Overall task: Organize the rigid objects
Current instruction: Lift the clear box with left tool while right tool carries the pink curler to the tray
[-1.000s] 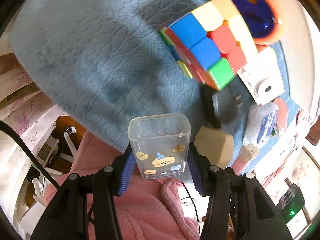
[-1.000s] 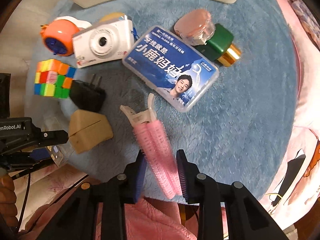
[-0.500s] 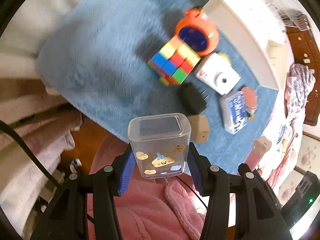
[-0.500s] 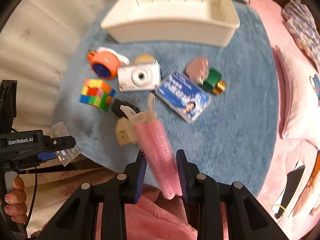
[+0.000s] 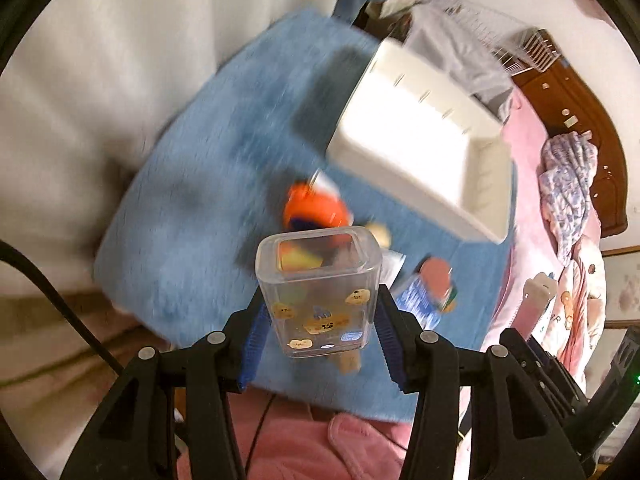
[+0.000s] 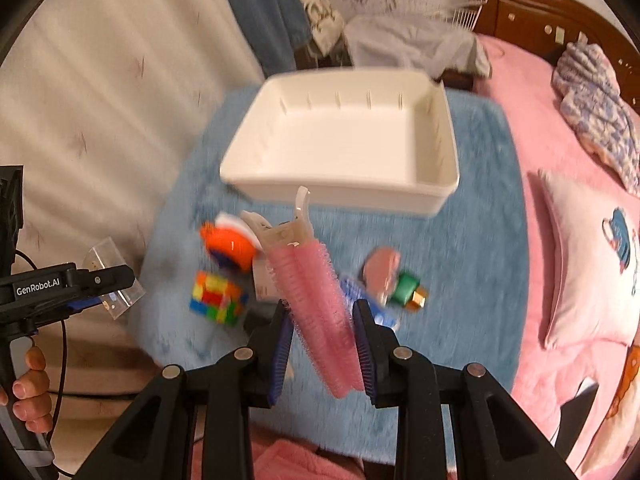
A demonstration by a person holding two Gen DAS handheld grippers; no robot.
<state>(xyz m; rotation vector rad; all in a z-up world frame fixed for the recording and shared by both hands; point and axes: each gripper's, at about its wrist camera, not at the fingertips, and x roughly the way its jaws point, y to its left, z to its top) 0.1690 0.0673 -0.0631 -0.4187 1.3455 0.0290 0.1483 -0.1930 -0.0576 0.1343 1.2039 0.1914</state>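
**A:** What lies in front of us, biggest thing first?

**B:** A blue plush mat (image 6: 460, 240) covers the surface. At its far side sits a white bin (image 6: 440, 184), and as far as we can see its inside holds nothing. Nearer to us, loose on the mat, are an orange round toy (image 6: 230, 246), a colour cube (image 6: 216, 298), a blue flat pack (image 5: 416, 300), a pink lidded pot (image 6: 380, 268) and a small green and gold bottle (image 6: 408, 290). The picture is blurred, so we cannot name them more closely.

**A:** So how far along are we?

**B:** We judge it barely begun. Nothing seems to be in the bin yet, and at least five pieces wait on the mat. Two pieces are lifted clear of the mat, one in each gripper.

**A:** And the jaws?

**B:** Our left gripper (image 5: 320, 320) is clamped on a clear plastic box (image 5: 318, 292) with small cartoon stickers, pads pressing its two sides, mouth facing away from us. Our right gripper (image 6: 322, 344) is closed narrowly on a pink hair roller clip (image 6: 316, 312), pads against its bristly sides, its white clip end pointing toward the bin. Both hang above the mat, short of the bin.
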